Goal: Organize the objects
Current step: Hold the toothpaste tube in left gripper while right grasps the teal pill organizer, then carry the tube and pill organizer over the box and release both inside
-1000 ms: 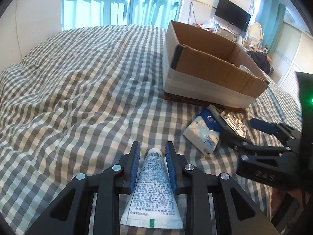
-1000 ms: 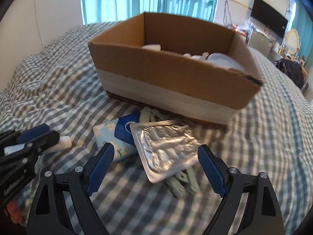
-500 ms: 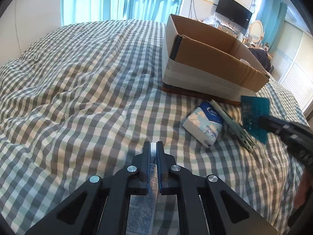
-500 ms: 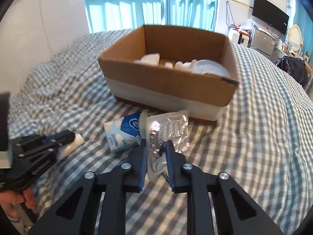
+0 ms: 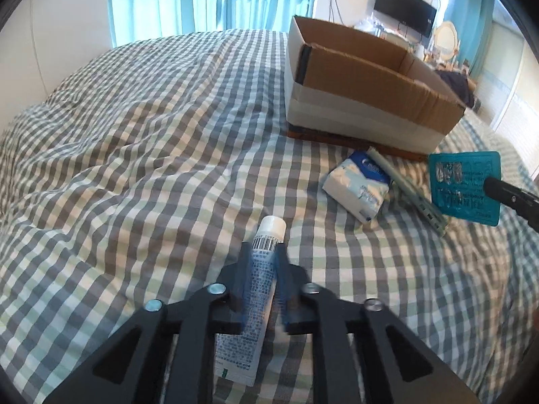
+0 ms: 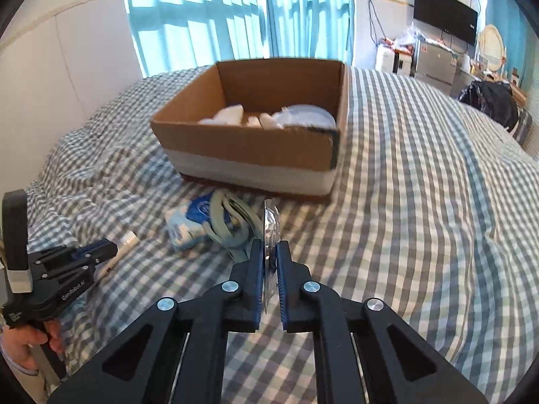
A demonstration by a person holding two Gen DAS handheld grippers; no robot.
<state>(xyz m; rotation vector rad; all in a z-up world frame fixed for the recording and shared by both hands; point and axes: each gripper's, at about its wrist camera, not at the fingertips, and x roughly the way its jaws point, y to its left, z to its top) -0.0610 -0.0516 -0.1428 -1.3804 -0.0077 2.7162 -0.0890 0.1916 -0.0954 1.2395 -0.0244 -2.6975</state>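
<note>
My left gripper [image 5: 264, 249] is shut on a white tube [image 5: 259, 286] with a white cap, held above the checked bed. My right gripper [image 6: 269, 247] is shut on a blister pack [image 6: 270, 225], seen edge-on here and as a teal card in the left wrist view [image 5: 466, 187]. The open cardboard box [image 6: 256, 148] stands beyond, also in the left wrist view [image 5: 363, 101], with white items inside. A tissue pack [image 5: 358, 181] and grey-green clothes pegs [image 6: 229, 224] lie on the bed in front of the box.
The bed [image 5: 151, 134] has a rumpled grey and white checked cover. A padded headboard [image 6: 67, 67] and curtained windows are behind it. A TV and cluttered furniture [image 6: 438, 50] stand at the far right.
Both grippers have lifted higher with their objects. The blister pack has turned edge-on in the right gripper. The tube now sticks out further past the left fingers.
</note>
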